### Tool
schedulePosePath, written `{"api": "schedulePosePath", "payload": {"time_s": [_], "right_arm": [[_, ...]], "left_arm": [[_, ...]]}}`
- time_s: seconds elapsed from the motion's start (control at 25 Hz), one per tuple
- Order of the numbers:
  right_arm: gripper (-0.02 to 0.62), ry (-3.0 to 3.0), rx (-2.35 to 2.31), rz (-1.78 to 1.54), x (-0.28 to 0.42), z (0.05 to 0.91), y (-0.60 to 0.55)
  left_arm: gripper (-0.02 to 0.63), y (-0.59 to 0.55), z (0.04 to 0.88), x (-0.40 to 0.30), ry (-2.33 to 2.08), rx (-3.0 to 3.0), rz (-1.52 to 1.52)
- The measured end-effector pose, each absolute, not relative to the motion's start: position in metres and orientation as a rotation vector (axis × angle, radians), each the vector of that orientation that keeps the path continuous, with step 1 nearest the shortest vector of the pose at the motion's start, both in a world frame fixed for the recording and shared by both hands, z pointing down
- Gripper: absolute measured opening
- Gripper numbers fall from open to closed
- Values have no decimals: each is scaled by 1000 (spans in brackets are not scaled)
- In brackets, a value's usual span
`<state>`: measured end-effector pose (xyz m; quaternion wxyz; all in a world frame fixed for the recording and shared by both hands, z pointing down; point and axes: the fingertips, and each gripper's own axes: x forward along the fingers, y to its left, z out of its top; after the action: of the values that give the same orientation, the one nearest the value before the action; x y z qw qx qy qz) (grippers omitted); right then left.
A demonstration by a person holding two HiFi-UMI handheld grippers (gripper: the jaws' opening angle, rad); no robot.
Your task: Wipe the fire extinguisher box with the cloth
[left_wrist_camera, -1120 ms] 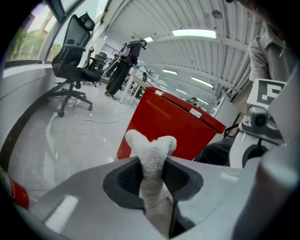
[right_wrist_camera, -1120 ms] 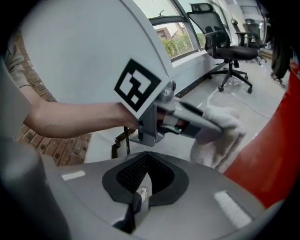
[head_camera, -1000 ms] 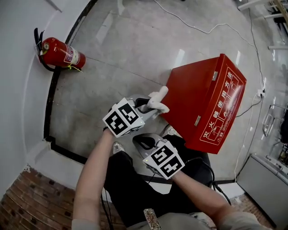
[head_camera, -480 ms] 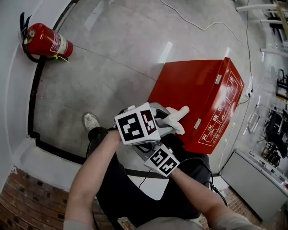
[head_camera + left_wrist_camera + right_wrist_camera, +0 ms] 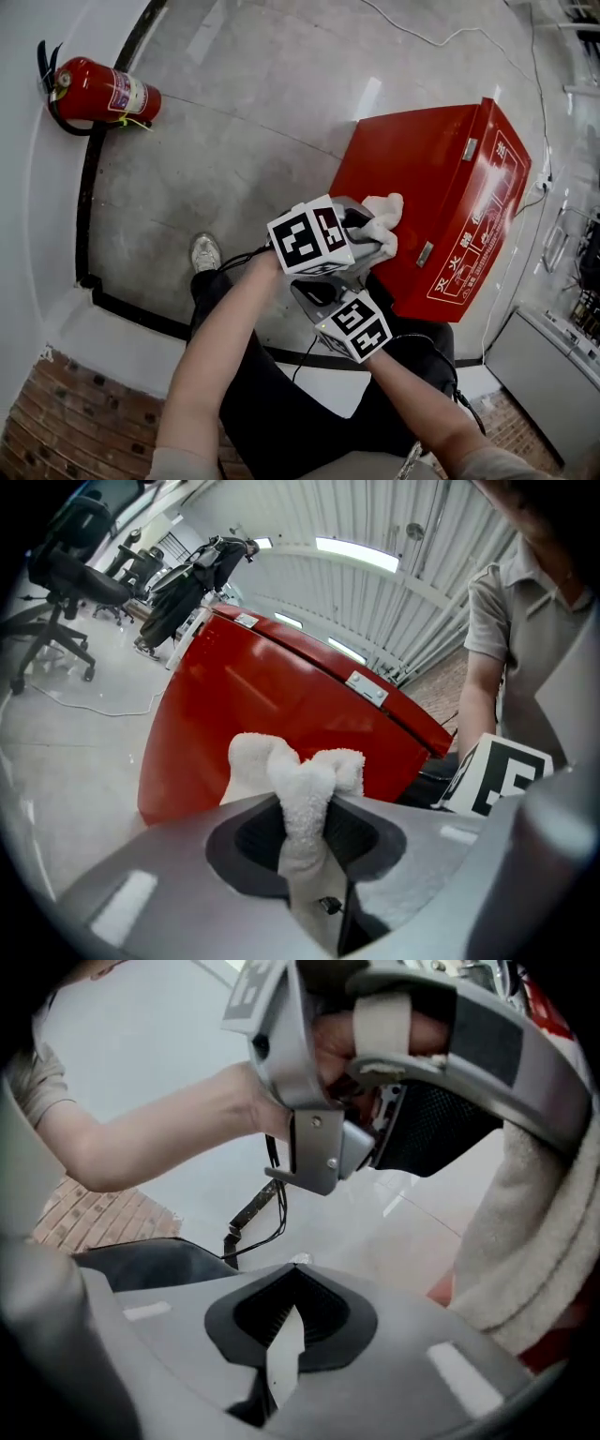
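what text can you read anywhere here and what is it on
"灭火器": white characters on the fire extinguisher box front; remaining print there too blurred.
Sticker on the fire extinguisher: too small to read.
Both marker cubes: patterns only, no words.

Left gripper tight on cloth (right gripper closed)

The left tongs have swung right, from over the floor beside the box to above its near left corner. The cloth, which stuck out stiffly a second ago, now sits bunched over the box's top.
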<state>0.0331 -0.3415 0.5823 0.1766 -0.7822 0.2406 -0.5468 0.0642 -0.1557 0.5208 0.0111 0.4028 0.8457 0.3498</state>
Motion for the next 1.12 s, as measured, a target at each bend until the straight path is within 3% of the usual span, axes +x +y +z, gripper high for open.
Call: {"api": "schedulePosePath", "payload": {"time_s": [0.2, 0.72, 0.88, 1.12], "right_arm": [[23, 667, -2255, -1563, 32, 609, -341], [23, 344, -2344, -1722, 15, 705, -297], [24, 374, -2312, -1748, 9, 711, -300], [23, 400, -2275, -1771, 1, 697, -313]], "left_arm": [[104, -152, 581, 69, 2577, 1264, 1096], [104, -132, 835, 85, 2225, 1686, 1442], [100, -124, 829, 95, 2244, 1634, 1451], [98, -110, 696, 109, 2415, 1452, 1206]]}}
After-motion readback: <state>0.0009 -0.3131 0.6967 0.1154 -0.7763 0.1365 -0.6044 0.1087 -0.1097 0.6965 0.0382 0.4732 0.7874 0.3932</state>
